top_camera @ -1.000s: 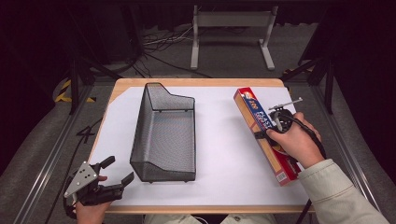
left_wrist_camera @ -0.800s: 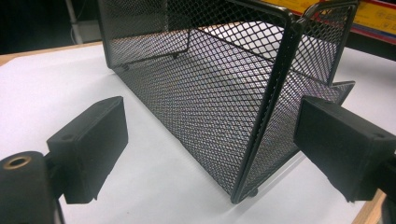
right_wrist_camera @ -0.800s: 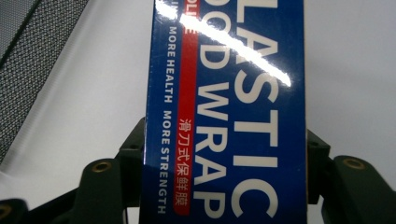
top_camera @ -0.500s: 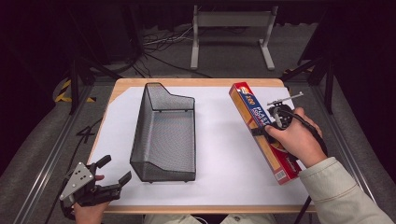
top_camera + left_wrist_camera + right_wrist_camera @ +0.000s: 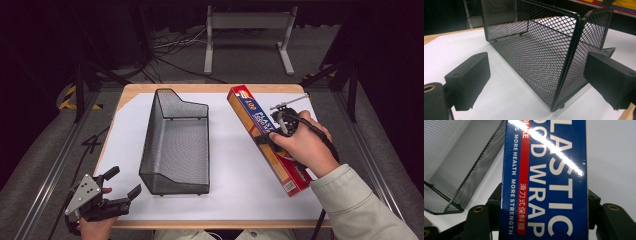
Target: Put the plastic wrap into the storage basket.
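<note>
Near left corner of the table: the left gripper (image 5: 122, 196), black with a grey three-cornered plate on top, is held level just off the table edge, jaws spread wide with nothing between them. In the left gripper view its two blocky black pads (image 5: 471, 77) frame the near corner of the basket without touching it.

Left of centre: a black wire-mesh basket (image 5: 175, 142), long and rectangular, its long axis running near to far on the white sheet (image 5: 230, 165) that covers the wooden table (image 5: 210, 88). Fine diamond mesh on a thin black rod frame; the far end wall stands taller than the near end, with a stepped rim. Small feet show under the near corner in the left gripper view. The basket holds nothing; the white sheet shows through its floor.

Right of centre: a long, narrow cardboard box of plastic food wrap (image 5: 267, 137), lying at a slant, far end nearer the basket. Red and orange-yellow sides, glossy blue top panel. Legible in the right gripper view: "PLASTIC FOOD WRAP" in large white letters (partly cropped), "MORE HEALTH MORE STRENGTH" in small white letters, and a red stripe carrying the Chinese characters 滑刀式保鲜膜.

Right: the right gripper (image 5: 269, 141) clamps this box across its width about midway along, one jaw on each long side. The hand (image 5: 305, 147) in a pale sleeve covers the gripper body.
</note>
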`<state>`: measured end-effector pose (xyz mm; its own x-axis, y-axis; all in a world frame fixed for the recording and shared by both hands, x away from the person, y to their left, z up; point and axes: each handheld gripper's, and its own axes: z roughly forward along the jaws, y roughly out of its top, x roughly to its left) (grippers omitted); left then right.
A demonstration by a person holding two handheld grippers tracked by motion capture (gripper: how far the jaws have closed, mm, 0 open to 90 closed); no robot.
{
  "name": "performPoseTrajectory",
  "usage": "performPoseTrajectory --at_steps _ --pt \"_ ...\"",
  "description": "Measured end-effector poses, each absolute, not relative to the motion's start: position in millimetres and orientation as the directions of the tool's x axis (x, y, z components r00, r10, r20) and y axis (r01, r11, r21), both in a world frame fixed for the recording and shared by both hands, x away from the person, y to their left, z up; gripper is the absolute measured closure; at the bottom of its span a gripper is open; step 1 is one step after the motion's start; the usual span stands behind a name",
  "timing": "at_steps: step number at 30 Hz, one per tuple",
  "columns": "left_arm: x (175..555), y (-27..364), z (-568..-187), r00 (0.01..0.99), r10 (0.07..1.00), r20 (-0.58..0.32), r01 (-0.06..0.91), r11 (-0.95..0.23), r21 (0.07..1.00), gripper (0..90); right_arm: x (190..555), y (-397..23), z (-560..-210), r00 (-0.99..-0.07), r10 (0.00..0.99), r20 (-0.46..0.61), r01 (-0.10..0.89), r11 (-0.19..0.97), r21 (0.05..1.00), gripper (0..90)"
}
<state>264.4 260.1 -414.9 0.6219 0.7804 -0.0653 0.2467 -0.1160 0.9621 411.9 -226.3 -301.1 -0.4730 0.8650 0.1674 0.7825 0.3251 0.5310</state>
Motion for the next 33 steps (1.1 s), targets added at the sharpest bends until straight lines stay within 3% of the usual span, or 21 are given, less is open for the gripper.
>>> performPoseTrajectory --at_steps 33 --pt "264 259 -415 0.623 0.781 -0.053 0.244 -0.129 0.961 8.0 414 -118 -285 -0.594 0.781 0.194 0.727 0.418 0.545 39.4"
